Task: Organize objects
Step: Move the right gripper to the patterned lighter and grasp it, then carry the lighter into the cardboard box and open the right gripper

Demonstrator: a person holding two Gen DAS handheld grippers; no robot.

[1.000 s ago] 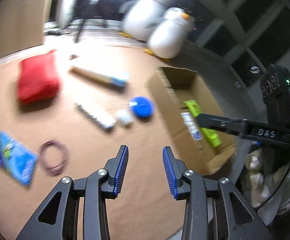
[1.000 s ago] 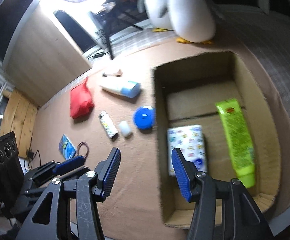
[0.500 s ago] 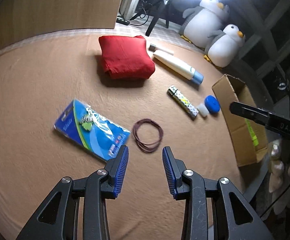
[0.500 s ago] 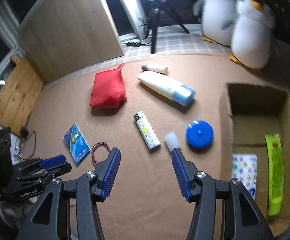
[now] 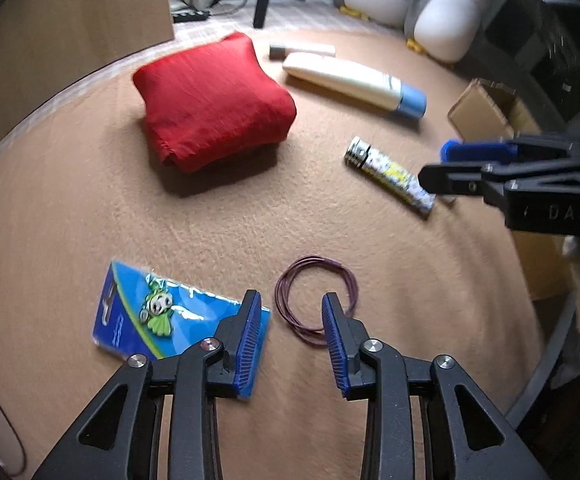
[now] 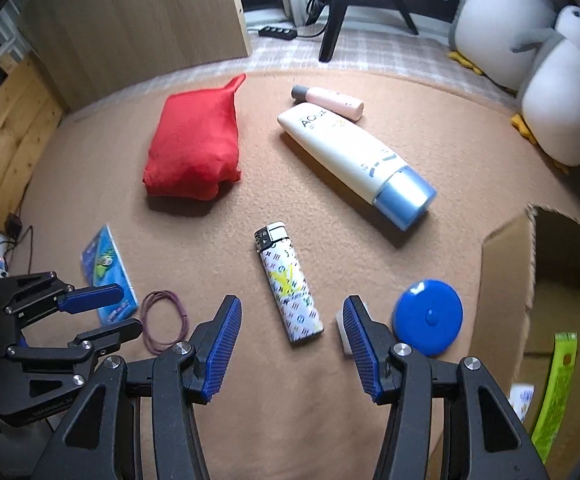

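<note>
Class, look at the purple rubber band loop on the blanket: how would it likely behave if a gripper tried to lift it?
The rubber band loop is thin and lies flat, so probably floppy and very light. On the fuzzy blanket, the pads would likely struggle to get under it.

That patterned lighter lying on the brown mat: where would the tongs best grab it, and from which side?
Probably from straight above, across the middle of the lighter, pinching its two long sides. It lies flat with its metal head away from the right tongs, which hang open over its near end. The body is narrow enough for that opening, and bare mat on both sides leaves room for the fingers.
</note>
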